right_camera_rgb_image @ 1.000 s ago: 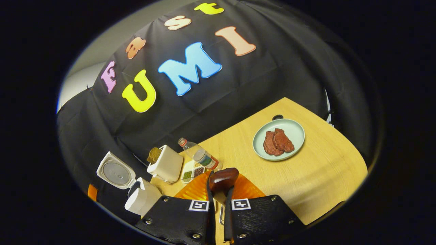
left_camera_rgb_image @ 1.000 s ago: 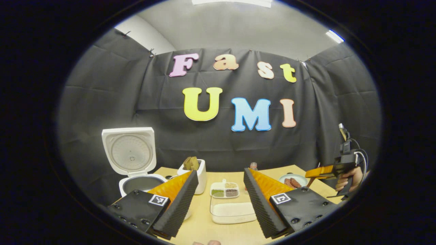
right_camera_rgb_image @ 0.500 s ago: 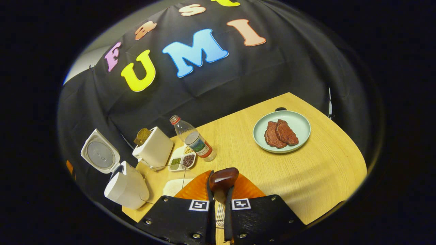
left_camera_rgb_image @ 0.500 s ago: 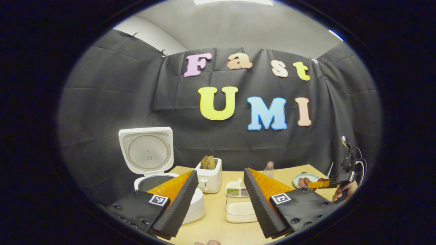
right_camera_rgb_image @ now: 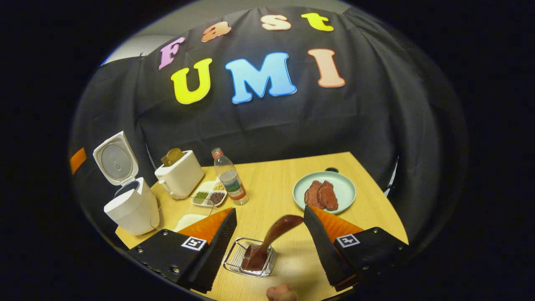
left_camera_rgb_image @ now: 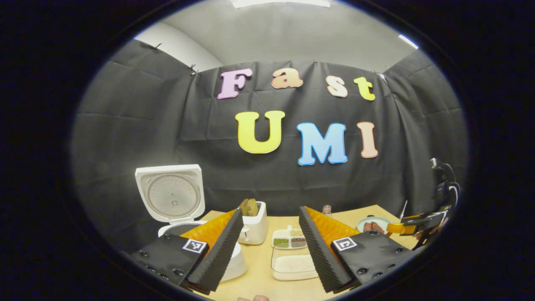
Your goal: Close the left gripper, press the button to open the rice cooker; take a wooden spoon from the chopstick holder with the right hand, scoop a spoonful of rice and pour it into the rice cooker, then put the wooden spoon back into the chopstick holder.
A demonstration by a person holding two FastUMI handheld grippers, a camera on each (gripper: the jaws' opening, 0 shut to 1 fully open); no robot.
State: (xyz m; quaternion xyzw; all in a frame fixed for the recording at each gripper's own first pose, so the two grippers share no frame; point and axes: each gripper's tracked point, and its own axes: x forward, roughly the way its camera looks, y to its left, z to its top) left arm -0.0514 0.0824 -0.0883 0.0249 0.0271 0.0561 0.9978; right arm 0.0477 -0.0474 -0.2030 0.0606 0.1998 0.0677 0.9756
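In the right gripper view, the dark wooden spoon (right_camera_rgb_image: 276, 233) stands tilted in the wire chopstick holder (right_camera_rgb_image: 250, 262) on the table, bowl end up. My right gripper (right_camera_rgb_image: 269, 210) is open above it, one finger on each side, touching nothing. The white rice cooker (right_camera_rgb_image: 130, 207) sits at the left with its lid (right_camera_rgb_image: 115, 157) raised. In the left gripper view, my left gripper (left_camera_rgb_image: 271, 211) is open and holds nothing. Behind its left finger stands the rice cooker (left_camera_rgb_image: 180, 228) with its lid (left_camera_rgb_image: 171, 193) up. The clear rice container (left_camera_rgb_image: 292, 264) lies between the fingers. The right gripper (left_camera_rgb_image: 401, 228) shows at the far right.
A white toaster (right_camera_rgb_image: 179, 175) with bread, a water bottle (right_camera_rgb_image: 229, 177), a divided dish of grains (right_camera_rgb_image: 209, 196) and a green plate of meat (right_camera_rgb_image: 339, 189) stand on the wooden table (right_camera_rgb_image: 276, 184). Black cloth closes off the back. A fingertip (right_camera_rgb_image: 281, 292) shows at the bottom edge.
My right gripper has opened and let go of the wooden spoon, which now stands in the chopstick holder. The right gripper has drawn back. The left gripper stayed open and shifted only slightly.
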